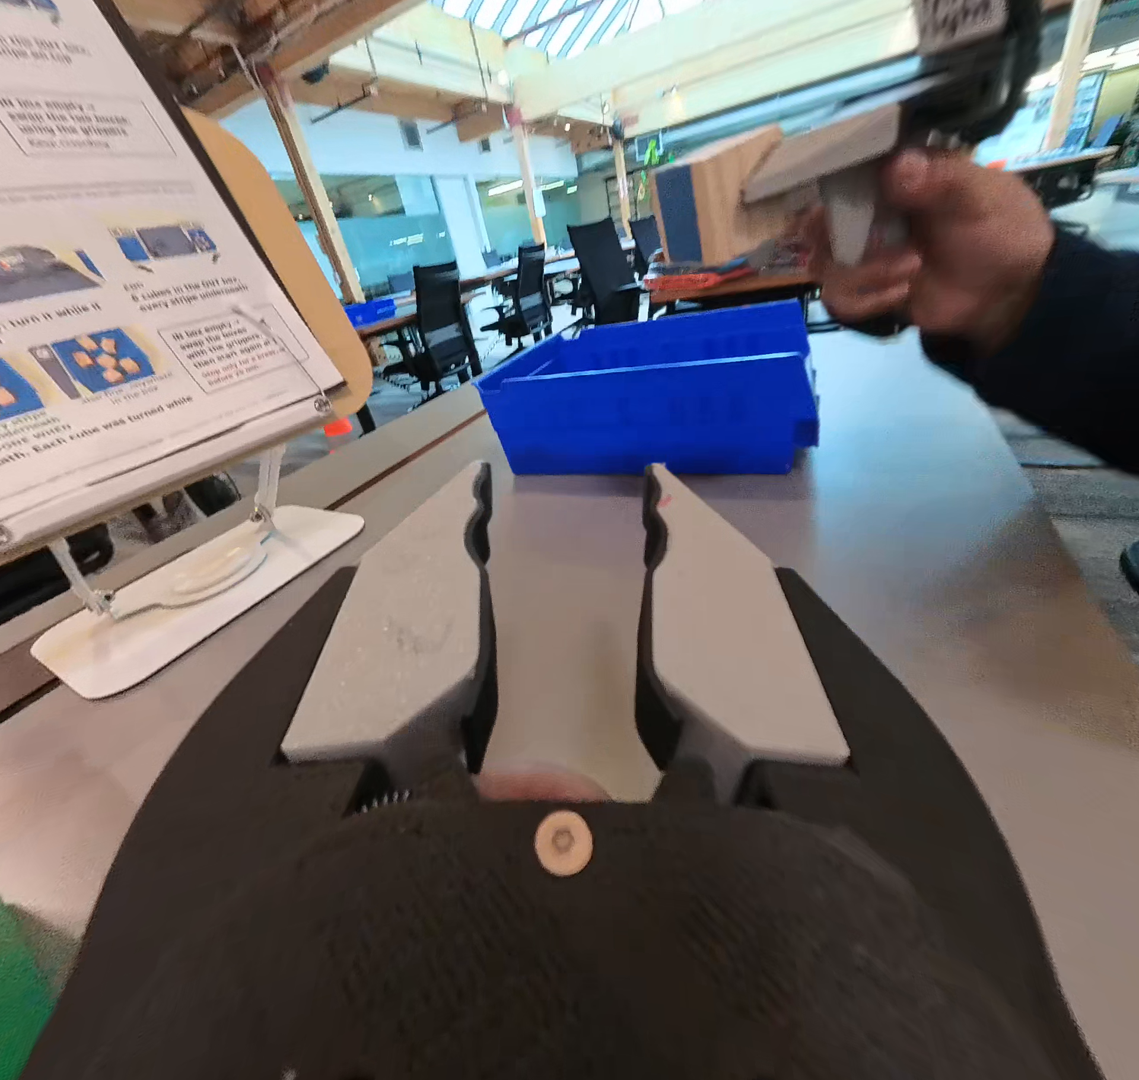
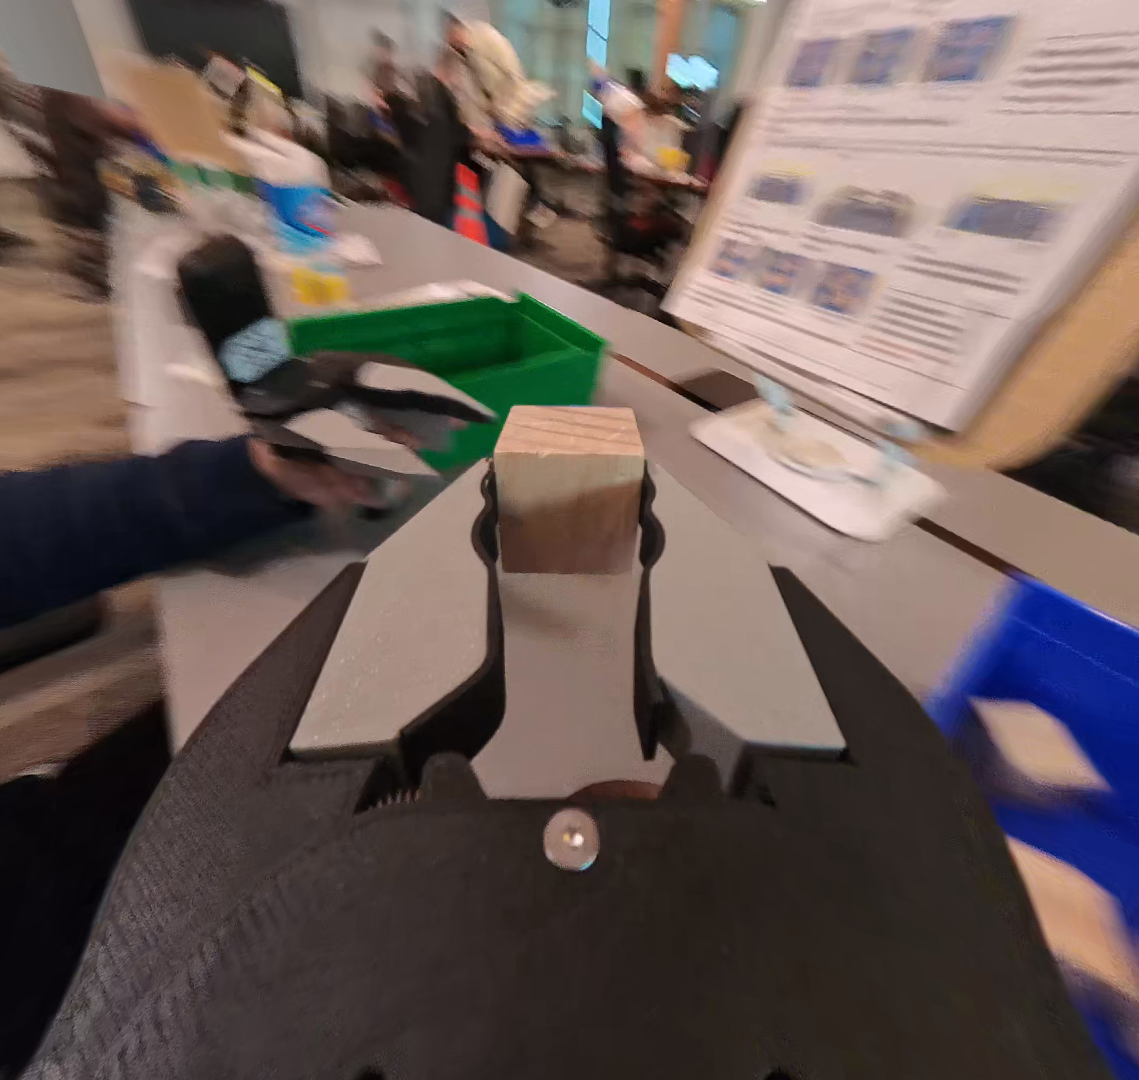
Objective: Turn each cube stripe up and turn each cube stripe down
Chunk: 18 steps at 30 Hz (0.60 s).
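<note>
One cube (image 2: 570, 492) sits clamped between the right gripper (image 2: 568, 495) tips, held above the grey table (image 2: 801, 495), no stripe visible on facing sides. Left gripper (image 1: 567, 495) is spread and empty, low over the table, aimed at the blue bin (image 1: 653, 415); green bin (image 2: 493, 347) lies beyond the cube.

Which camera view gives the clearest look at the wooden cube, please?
The right wrist view: the wooden cube sits centred and close, clamped between the right gripper fingers. The left wrist view shows no cube, only the blurred right gripper's body.
</note>
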Each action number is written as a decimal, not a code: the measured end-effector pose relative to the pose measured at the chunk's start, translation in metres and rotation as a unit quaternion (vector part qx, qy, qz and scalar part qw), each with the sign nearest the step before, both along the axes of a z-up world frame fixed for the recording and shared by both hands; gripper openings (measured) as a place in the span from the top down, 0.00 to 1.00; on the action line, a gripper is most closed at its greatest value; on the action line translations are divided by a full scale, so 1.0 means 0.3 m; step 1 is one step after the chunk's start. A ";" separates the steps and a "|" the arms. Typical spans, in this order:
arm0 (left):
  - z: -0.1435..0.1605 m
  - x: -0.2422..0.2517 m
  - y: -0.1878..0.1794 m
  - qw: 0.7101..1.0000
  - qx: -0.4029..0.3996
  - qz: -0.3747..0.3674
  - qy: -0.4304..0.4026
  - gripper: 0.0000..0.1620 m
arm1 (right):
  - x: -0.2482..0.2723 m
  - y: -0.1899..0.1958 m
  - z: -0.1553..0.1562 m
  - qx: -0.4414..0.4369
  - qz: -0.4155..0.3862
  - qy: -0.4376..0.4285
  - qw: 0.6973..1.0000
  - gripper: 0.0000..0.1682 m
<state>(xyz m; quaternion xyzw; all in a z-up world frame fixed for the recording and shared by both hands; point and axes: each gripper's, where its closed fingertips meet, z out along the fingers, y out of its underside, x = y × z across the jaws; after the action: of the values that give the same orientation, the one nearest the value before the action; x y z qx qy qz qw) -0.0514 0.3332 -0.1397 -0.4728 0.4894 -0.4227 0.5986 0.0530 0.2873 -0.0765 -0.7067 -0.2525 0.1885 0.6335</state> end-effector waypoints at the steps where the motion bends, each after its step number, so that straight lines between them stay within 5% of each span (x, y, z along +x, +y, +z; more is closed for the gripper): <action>1: -0.015 0.011 0.002 1.000 -0.002 0.004 0.010 0.71 | 0.101 0.014 0.001 -0.013 -0.051 -0.029 0.998 0.75; 4: -0.059 0.046 -0.021 0.999 0.009 0.003 0.042 0.71 | 0.427 0.055 -0.073 -0.101 -0.169 -0.075 0.978 0.75; 8: -0.110 0.072 -0.030 0.997 0.023 0.011 0.078 0.71 | 0.765 0.050 -0.340 -0.286 -0.270 -0.141 0.909 0.74; 14: -0.174 0.086 0.003 0.993 -0.023 0.019 0.113 0.71 | 0.891 0.013 -0.582 -0.444 -0.263 -0.147 0.844 0.74; 18: -0.161 0.087 0.000 0.994 -0.044 0.012 0.099 0.70 | 0.915 0.008 -0.632 -0.484 -0.251 -0.169 0.821 0.74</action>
<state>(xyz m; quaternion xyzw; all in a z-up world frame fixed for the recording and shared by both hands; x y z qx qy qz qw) -0.0255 0.3332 -0.1879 -0.5438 0.5215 -0.3880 0.5309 0.3275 0.2897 -0.2662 -0.9821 -0.0453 -0.0016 0.1829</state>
